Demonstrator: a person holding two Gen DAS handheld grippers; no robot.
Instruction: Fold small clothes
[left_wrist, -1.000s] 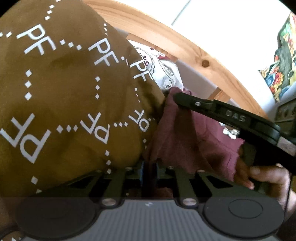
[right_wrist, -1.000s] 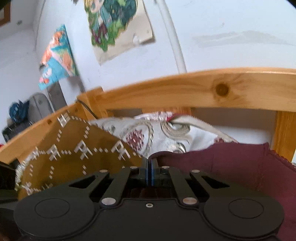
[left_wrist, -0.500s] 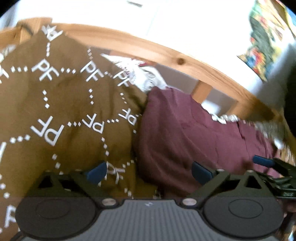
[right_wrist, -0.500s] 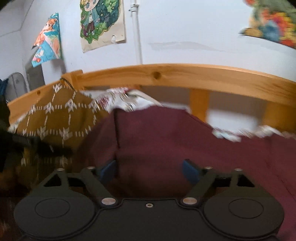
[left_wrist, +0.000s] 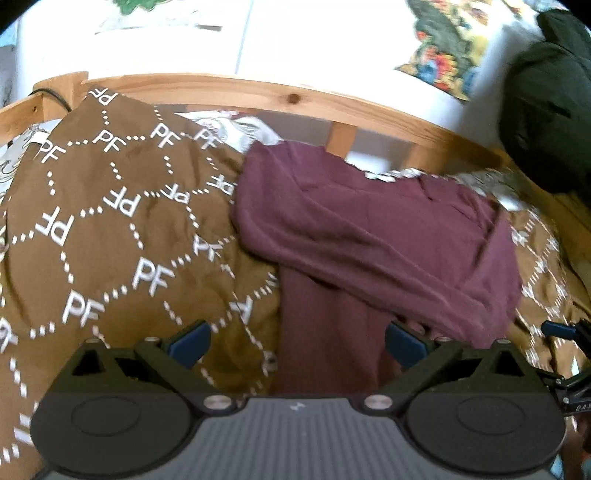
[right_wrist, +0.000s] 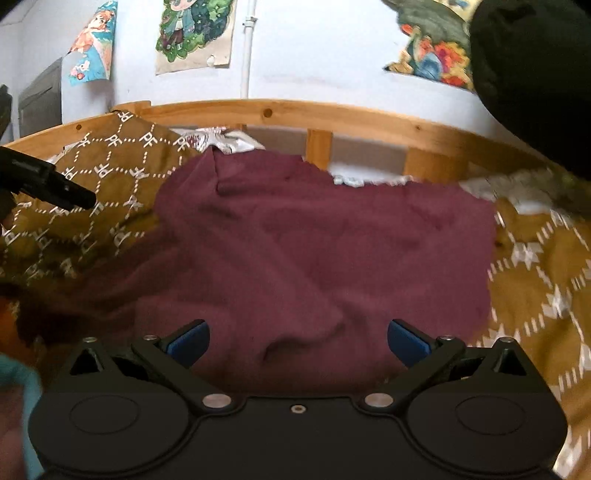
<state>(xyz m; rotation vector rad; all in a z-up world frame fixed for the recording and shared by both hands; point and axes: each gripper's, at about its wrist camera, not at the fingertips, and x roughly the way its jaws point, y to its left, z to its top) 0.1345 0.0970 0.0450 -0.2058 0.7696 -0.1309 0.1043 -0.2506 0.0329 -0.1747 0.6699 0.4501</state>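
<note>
A maroon garment (left_wrist: 369, 236) lies folded over on a brown blanket printed with white "PF" letters (left_wrist: 110, 221). It also fills the middle of the right wrist view (right_wrist: 314, 251). My left gripper (left_wrist: 295, 341) is open and empty, held over the garment's near left edge. My right gripper (right_wrist: 297, 341) is open and empty over the garment's near edge. The right gripper's tip shows at the right edge of the left wrist view (left_wrist: 569, 332). The left gripper's finger shows at the left of the right wrist view (right_wrist: 48, 184).
A wooden bed rail (right_wrist: 332, 114) runs along the far side, with a white patterned cloth (right_wrist: 221, 142) under it. Posters hang on the wall (right_wrist: 195, 33). A dark object (right_wrist: 535, 74) hangs at the upper right. The brown blanket extends right (right_wrist: 535, 266).
Both grippers were shut on the maroon garment a second ago. They have opened, let it go and pulled back; the garment now lies spread on the blanket.
</note>
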